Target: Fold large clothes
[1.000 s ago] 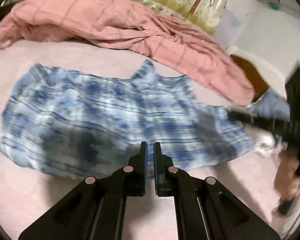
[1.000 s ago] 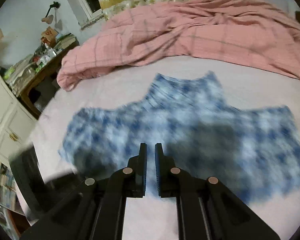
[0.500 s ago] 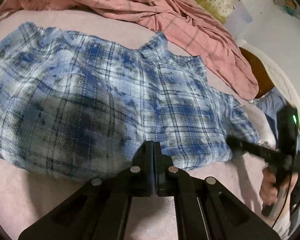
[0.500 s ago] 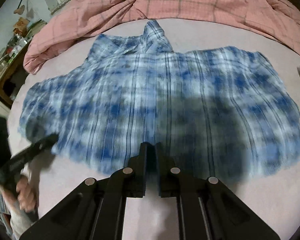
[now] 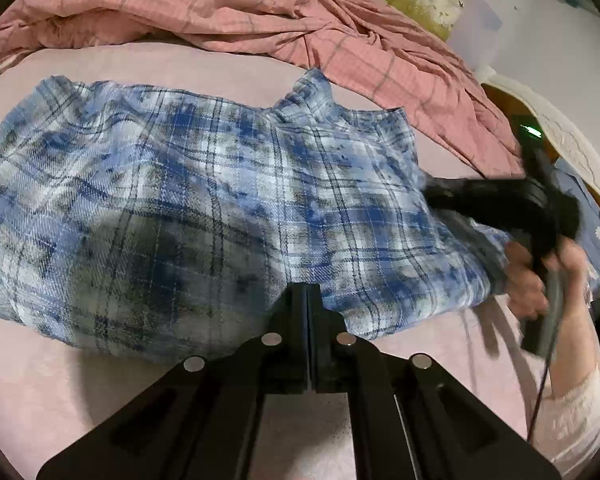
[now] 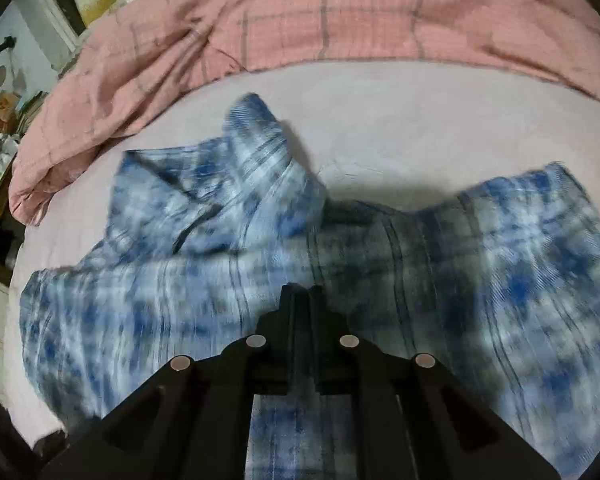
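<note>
**Blue plaid shirt spread on a pink bed, both jaws pressed together**

Blue, white and dark-lined plaid flannel makes up the shirt [image 5: 204,216], which lies spread out on the pale pink bed [image 5: 132,64]. Its collar [image 5: 312,92] stands up at the far edge, pointing toward a rumpled pink checked blanket [image 5: 260,12] heaped along the back of the bed. The cloth is blotched with deeper blue patches and crossed by thin dark stripes; it lies mostly flat with soft ripples. In the right wrist view the shirt [image 6: 520,280] is motion-blurred, and the part beside the collar [image 6: 256,128] is lifted and bunched into a fold, with bare sheet showing in a notch to the right of it.

The left hand-held gripper [image 5: 308,296] sits at the near hem of the shirt, its jaws pressed together; whether a bit of the hem is caught between them cannot be told. The right hand-held gripper [image 6: 302,296] has its jaws drawn close with only a narrow slit left, and shirt fabric shows through the frame beneath it; a pinch on the cloth cannot be confirmed. In the left wrist view that same gripper appears as a blurred black shape over the shirt's right-hand edge, gripped by a person's hand [image 5: 532,276] with a pale lacy sleeve [image 5: 576,412].
</note>
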`<action>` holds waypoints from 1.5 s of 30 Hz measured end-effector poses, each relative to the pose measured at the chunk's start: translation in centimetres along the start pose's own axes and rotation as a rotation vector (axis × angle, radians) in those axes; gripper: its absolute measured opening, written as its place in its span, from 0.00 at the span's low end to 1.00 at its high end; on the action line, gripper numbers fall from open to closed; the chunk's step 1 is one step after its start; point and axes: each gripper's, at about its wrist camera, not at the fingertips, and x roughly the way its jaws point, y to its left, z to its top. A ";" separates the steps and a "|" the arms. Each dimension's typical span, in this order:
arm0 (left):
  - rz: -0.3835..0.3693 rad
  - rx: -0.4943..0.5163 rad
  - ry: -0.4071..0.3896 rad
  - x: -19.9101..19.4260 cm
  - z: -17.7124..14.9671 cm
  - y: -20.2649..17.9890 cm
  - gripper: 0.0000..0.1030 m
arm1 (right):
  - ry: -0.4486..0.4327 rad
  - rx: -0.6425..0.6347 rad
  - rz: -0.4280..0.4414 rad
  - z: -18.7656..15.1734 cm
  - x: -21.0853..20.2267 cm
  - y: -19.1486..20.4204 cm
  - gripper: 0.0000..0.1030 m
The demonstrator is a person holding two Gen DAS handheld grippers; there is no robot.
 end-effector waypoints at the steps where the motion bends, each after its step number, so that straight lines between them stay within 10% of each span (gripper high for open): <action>1: 0.000 -0.002 -0.002 -0.1 0.0 0.1 0.03 | -0.014 -0.017 0.022 -1.0 -1.2 0.2 0.09; 6: 0.045 0.045 -0.022 -0.5 -0.2 -0.9 0.03 | -0.107 -0.011 0.095 -8.2 -8.9 -2.1 0.20; 9: 0.046 0.039 -0.034 -0.9 -0.2 -0.7 0.03 | -0.181 0.046 0.087 -11.3 -12.3 -5.1 0.82; 16: 0.091 0.070 -0.132 -3.3 0.2 -1.1 0.10 | -0.234 0.362 0.088 -12.7 -12.8 -13.2 0.82; 26: 0.178 0.075 -0.286 -6.6 1.1 -0.3 0.68 | -0.304 0.470 -0.041 -9.7 -9.5 -17.4 0.82; 33: 0.210 0.061 -0.309 -7.4 1.4 0.3 0.74 | -0.360 0.324 -0.167 -8.0 -10.5 -13.4 0.30; 45: 0.226 0.027 -0.327 -8.2 1.6 1.0 0.76 | -0.577 -0.161 -0.082 -7.4 -19.2 4.9 0.08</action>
